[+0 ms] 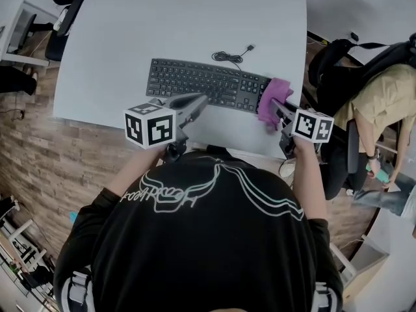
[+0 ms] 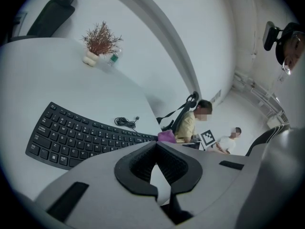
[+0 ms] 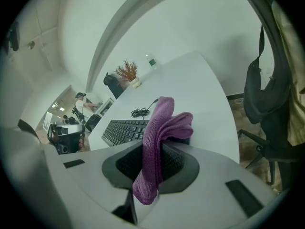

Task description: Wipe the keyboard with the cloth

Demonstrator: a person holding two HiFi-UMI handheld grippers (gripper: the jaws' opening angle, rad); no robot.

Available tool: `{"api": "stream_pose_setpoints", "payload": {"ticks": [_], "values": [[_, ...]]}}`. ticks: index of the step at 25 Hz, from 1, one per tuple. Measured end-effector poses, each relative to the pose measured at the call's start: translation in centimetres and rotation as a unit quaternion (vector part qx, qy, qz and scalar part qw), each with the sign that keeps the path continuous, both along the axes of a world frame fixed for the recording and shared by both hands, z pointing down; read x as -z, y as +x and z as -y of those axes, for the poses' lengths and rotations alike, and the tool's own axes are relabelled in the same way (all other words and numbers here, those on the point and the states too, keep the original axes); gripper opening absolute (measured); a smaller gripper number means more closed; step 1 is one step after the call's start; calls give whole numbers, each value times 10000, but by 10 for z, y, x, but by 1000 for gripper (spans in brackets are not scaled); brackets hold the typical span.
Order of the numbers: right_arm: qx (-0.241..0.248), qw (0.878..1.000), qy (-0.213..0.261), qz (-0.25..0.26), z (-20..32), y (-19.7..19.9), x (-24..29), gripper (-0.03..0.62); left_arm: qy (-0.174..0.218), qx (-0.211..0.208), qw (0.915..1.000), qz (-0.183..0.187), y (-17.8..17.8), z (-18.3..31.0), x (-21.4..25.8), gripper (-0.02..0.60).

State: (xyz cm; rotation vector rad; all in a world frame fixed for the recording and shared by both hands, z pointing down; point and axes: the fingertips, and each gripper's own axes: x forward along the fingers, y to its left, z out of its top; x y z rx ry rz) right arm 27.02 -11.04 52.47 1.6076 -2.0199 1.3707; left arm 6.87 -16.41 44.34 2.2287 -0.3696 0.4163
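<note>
My right tool (image 1: 278, 108) is clamped on the purple cloth (image 1: 272, 96) at the right end of the keyboard (image 1: 201, 80) on the worktop (image 1: 117, 38). My left tool (image 1: 197, 101), jaws together and empty, is at its near edge.

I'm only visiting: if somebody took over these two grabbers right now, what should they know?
Left gripper: shut, empty, over the keyboard's near edge.
Right gripper: shut on the purple cloth, at the keyboard's right end.
Keyboard lies flat on the white table.
Done: cloth is in hand.
Left: wipe across the keys; how much is already wiped, I can't tell.
</note>
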Motion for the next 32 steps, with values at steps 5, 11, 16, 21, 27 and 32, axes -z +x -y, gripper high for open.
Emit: {"api": "stream_pose_setpoints", "payload": {"ticks": [5,11,16,21,27,32], "values": [[291,9989,331,169,17,-28,27,55,5,198,9998,18,-13,-1,2,5],[681,9938,630,614,43,-76,46,55,3,453,9990,41,-34,1,0,5],[982,9881,684,971,62,-117,53,55,-13,804,9967,66,-60,2,2,5],[1231,9853,575,1035,81,-152,44,55,-59,1091,9940,74,-88,7,1,5],[1343,9843,367,1086,86,-156,19,55,-72,1289,9916,90,-92,1,0,5],[1362,9858,185,960,88,-158,2,55,-87,1406,9899,128,-101,2,-2,5]]}}
